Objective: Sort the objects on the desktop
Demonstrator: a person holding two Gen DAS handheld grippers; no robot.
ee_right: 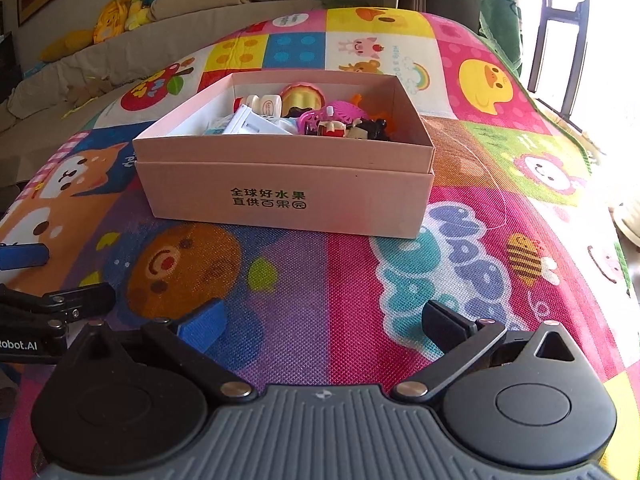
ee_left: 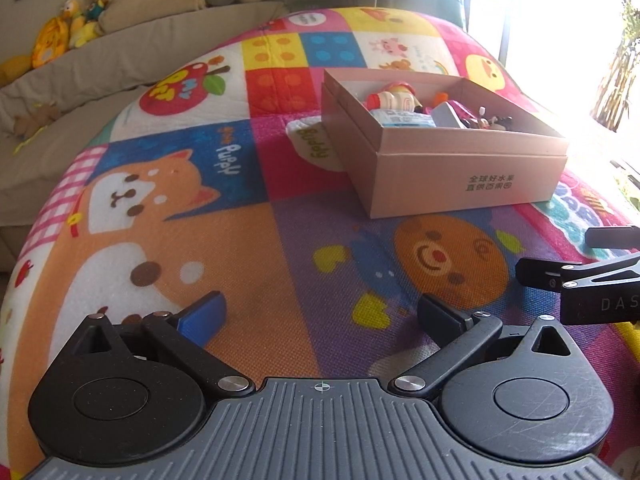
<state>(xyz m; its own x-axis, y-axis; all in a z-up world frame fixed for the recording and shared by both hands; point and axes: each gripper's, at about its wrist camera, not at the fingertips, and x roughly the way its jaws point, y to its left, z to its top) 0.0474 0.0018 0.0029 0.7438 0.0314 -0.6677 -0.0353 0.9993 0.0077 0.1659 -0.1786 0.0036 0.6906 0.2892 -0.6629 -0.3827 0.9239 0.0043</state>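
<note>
A pink cardboard box (ee_right: 288,196) with green print stands on the colourful play mat (ee_right: 360,272); it also shows in the left wrist view (ee_left: 460,176). It holds several small toys and items, among them a white bottle (ee_right: 262,103), a pink toy (ee_right: 340,114) and a white packet (ee_right: 256,124). My left gripper (ee_left: 322,316) is open and empty, low over the mat, with the box ahead to the right. My right gripper (ee_right: 324,322) is open and empty, with the box straight ahead. Each gripper shows at the edge of the other's view.
A beige sofa (ee_right: 168,40) with plush toys (ee_right: 120,16) runs along the back left. A bright window (ee_right: 592,32) and a green cloth (ee_right: 500,12) are at the right. The mat's right edge (ee_right: 616,264) drops off to the floor.
</note>
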